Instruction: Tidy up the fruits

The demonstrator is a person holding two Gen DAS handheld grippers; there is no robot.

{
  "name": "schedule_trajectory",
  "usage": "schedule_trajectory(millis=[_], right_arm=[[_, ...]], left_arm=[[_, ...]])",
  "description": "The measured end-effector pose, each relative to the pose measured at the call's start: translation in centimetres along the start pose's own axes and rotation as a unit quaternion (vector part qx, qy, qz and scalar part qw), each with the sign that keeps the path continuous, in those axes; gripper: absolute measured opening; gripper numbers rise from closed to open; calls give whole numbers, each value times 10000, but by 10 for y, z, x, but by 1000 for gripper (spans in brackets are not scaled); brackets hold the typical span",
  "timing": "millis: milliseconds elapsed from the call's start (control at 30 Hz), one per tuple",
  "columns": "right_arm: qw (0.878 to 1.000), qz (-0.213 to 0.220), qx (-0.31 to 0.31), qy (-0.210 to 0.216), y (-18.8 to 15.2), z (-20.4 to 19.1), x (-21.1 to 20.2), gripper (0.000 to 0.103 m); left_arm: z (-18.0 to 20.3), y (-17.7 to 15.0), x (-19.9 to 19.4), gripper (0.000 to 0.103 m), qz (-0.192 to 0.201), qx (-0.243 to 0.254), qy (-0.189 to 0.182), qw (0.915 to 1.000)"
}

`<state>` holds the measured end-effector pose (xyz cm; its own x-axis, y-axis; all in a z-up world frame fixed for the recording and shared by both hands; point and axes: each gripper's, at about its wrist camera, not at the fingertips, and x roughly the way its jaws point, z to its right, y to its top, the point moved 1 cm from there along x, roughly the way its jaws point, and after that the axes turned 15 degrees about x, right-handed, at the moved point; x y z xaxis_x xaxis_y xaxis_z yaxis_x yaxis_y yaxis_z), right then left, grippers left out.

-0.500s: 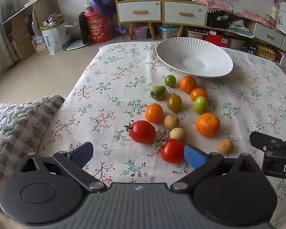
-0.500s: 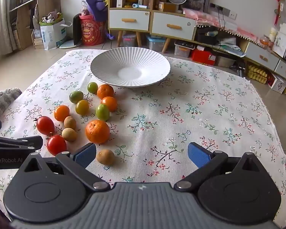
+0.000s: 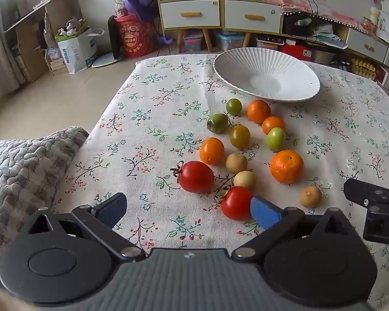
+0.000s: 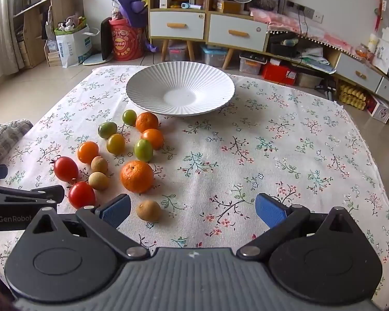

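Fruits: thirteen pieces lie loose on the floral cloth (image 4: 272, 155), clustered at the left of the desk and just near of the plate; none touches the plate.
Nearest pieces: a small brown longan (image 4: 148, 210), two red tomatoes (image 4: 81, 195) and a big mandarin (image 4: 137, 176).
Farther pieces: two more longans, three smaller orange fruits and four green to yellow-green tomatoes, the farthest a green tomato (image 4: 129, 117) just short of the plate rim.
Plate: the white ribbed plate (image 4: 153, 83) stands at the far middle of the desk and holds nothing.
Progress: judged from this, sorting has not begun; every fruit is still to be moved, presumably into the plate.
Left gripper (image 3: 189, 207): jaws wide apart, nothing between them, hanging over the near left of the cluster; its right pad overlaps the nearest red tomato in its own view, contact unclear.
Right gripper (image 4: 193, 211): jaws wide apart and empty, the near longan just inside its left pad, apparently untouched.
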<state>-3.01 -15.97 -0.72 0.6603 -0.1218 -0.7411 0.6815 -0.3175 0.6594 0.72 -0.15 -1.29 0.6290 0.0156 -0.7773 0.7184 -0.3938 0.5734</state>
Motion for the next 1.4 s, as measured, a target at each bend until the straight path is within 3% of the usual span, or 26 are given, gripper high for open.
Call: schedule_trajectory(millis=[1400], right_arm=[[10000,-21,9,26,2,-2,0,102]], left_arm=[[1,0,3,97,-32,20,-21,10000]])
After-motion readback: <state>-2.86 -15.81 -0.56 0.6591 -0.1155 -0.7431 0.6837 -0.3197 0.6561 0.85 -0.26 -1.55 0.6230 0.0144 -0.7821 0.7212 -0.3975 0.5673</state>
